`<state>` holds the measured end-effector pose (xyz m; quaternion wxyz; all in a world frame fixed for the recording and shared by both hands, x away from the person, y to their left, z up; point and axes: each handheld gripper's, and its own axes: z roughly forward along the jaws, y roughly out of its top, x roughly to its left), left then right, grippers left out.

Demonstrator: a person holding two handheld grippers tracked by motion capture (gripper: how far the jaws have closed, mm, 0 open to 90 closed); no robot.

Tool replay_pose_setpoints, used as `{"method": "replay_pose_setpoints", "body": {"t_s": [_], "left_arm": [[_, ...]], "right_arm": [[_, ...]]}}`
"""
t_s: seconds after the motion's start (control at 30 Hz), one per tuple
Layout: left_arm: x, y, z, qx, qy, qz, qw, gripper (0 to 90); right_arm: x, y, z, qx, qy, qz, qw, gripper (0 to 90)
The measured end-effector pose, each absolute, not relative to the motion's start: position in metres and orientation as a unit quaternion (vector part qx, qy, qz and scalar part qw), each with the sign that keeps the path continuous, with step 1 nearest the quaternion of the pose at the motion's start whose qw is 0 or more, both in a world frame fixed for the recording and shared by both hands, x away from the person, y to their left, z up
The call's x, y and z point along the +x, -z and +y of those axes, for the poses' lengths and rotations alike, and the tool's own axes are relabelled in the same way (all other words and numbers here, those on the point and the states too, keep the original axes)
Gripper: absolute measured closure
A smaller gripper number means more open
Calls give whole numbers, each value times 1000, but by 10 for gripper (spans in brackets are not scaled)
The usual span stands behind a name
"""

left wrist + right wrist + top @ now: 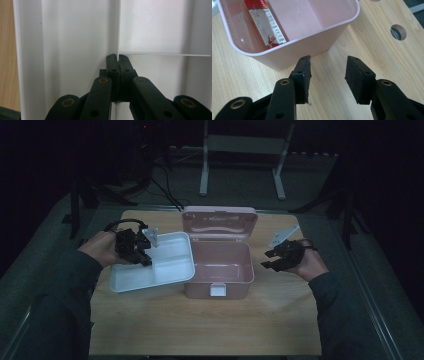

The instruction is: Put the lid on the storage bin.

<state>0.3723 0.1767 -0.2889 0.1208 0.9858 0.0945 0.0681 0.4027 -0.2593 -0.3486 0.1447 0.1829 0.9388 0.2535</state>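
My left gripper (pixel 142 251) is clamped on the white tray's (pixel 170 270) divider wall, tray tilted beside the pink box (pixel 220 265); my right gripper (pixel 328 77) stands released, empty, near the box.

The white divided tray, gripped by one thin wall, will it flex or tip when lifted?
The white tray looks like thin moulded plastic, so probably light and somewhat flexible. The left hand-held gripper is shut on its narrow divider wall, off-centre, so the far end may sag or tilt. Its smooth surface could slip.
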Motion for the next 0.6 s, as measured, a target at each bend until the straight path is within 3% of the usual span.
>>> {"method": "replay_pose_setpoints", "body": {"t_s": [0.6], "left_arm": [[388,282,114,991,-55,52,109,890]], "right_arm": [[403,349,-263,186,-258,937,145,549]]}}
